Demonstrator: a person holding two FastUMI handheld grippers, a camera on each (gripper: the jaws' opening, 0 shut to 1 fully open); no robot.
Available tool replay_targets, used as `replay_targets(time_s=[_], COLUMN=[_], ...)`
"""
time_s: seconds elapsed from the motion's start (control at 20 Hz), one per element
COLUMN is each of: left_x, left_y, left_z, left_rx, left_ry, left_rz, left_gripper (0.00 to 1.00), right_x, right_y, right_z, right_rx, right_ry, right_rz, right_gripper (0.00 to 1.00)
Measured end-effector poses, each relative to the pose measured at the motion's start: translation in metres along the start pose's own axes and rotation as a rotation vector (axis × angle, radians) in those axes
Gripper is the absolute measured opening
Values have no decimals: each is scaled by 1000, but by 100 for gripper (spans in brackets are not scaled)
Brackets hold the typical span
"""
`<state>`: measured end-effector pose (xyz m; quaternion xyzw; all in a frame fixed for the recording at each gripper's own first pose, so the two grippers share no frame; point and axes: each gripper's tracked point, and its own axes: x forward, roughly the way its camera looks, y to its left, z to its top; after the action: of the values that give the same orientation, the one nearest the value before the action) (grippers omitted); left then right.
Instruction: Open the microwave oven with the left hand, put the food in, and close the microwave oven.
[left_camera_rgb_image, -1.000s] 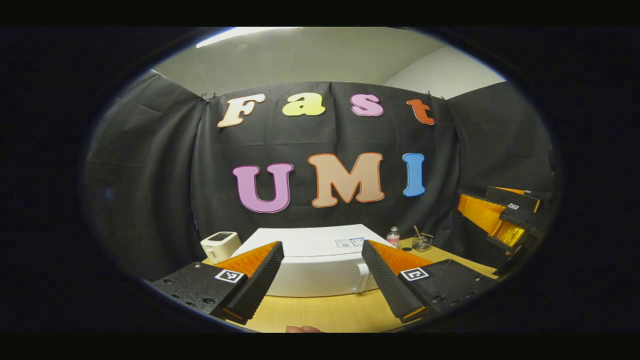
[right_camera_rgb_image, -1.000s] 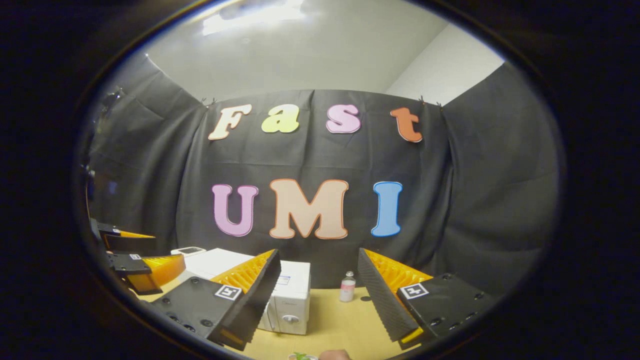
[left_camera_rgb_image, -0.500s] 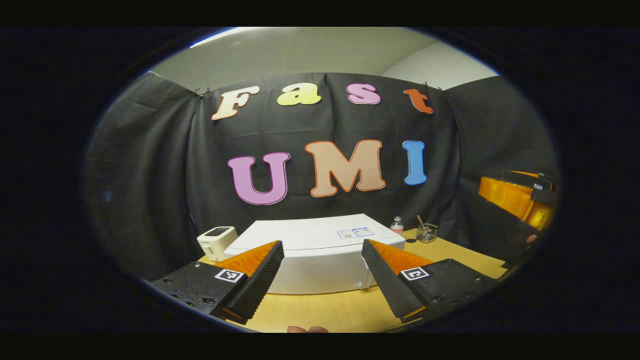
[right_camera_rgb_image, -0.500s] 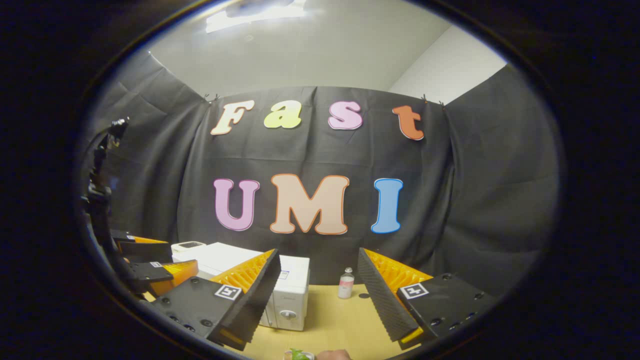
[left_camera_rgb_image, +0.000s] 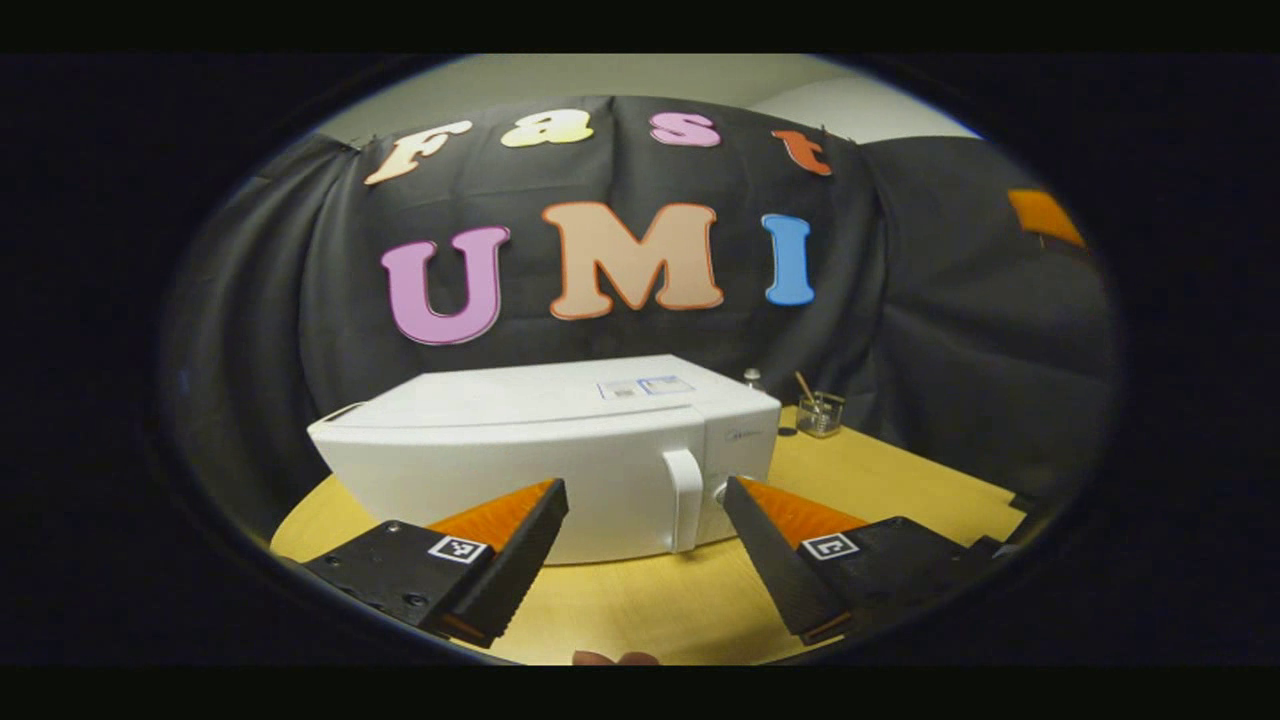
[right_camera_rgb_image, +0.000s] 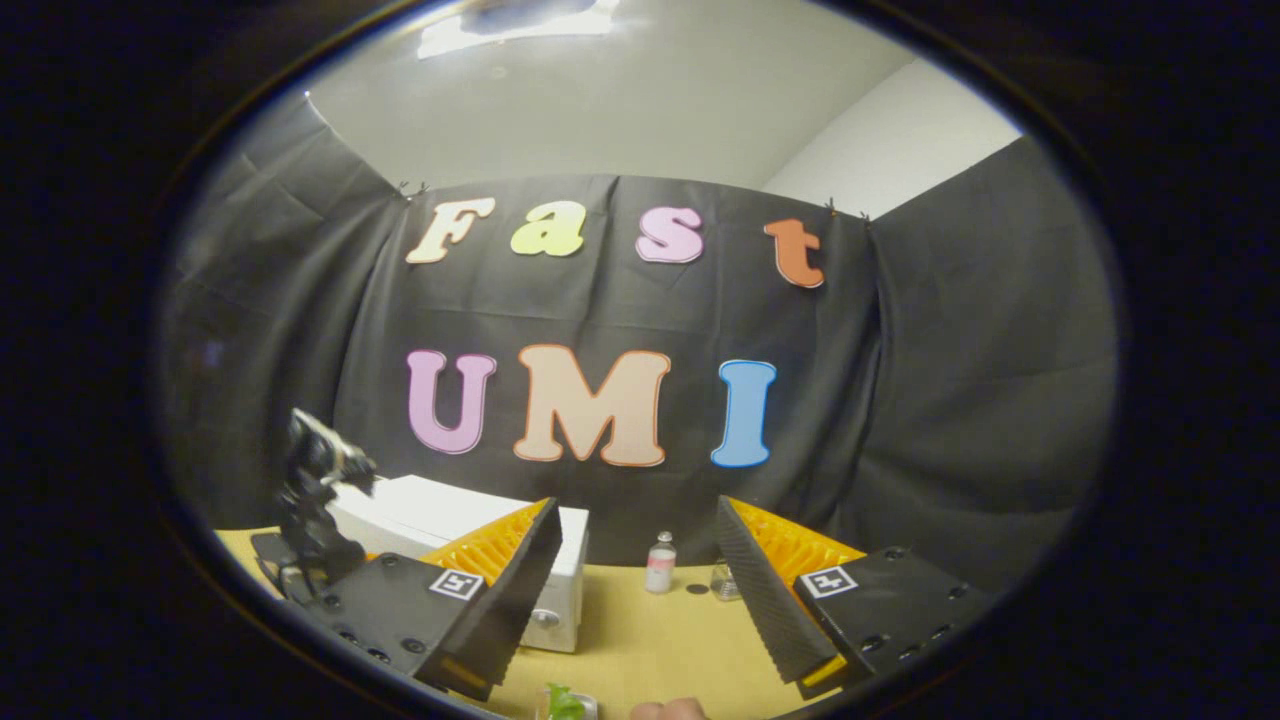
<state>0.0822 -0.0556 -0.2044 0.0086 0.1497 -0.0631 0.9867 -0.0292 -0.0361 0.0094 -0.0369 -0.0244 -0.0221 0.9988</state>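
Observation:
The white microwave (left_camera_rgb_image: 540, 450) stands on the wooden table (left_camera_rgb_image: 900, 480) with its door closed and its upright handle (left_camera_rgb_image: 685, 498) at the front right. My left gripper (left_camera_rgb_image: 645, 490) is open just in front of that handle, touching nothing. In the right gripper view the microwave (right_camera_rgb_image: 440, 510) sits at the left, partly behind a finger. The right gripper (right_camera_rgb_image: 637, 510) is open and holds nothing. Green food in a small dish (right_camera_rgb_image: 565, 703) peeks in at the bottom edge, beside a fingertip of the person's hand (right_camera_rgb_image: 670, 709).
A small pink-labelled bottle (right_camera_rgb_image: 659, 562) and a glass jar (left_camera_rgb_image: 820, 413) with a stick in it stand on the table right of the microwave. The dark body of the left gripper (right_camera_rgb_image: 312, 505) shows in front of the microwave's left part.
My left gripper has dropped lower and moved closer to the microwave's front, so the handle now shows between its fingers. The right gripper has turned slightly; both stayed open.

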Motion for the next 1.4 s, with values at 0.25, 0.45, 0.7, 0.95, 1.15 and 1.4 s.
replay_targets(time_s=[0.25,0.45,0.7,0.95,1.15,1.4], left_x=[45,69,79,80,86,81], left_y=[-22,-30,-37,-36,-24,-23], left_z=[-56,-78,-79,-75,-82,-79], left_rx=[49,67,63,62,45,-33], left_ry=[127,194,188,169,184,188], left_rz=[-49,-49,-54,-39,8,-16], left_gripper=[99,99,99,74,36,24], right_x=[-9,-19,-30,-35,-35,-35], right_y=[-23,-33,-52,-64,-61,-53], right_z=[5,-5,-11,-18,-17,-25], right_rx=[-22,-16,-49,-16,-42,-24], right_ry=[-13,20,42,74,72,94], right_rz=[-45,-74,-122,-148,-140,-113], right_gripper=[96,96,96,96,98,97])
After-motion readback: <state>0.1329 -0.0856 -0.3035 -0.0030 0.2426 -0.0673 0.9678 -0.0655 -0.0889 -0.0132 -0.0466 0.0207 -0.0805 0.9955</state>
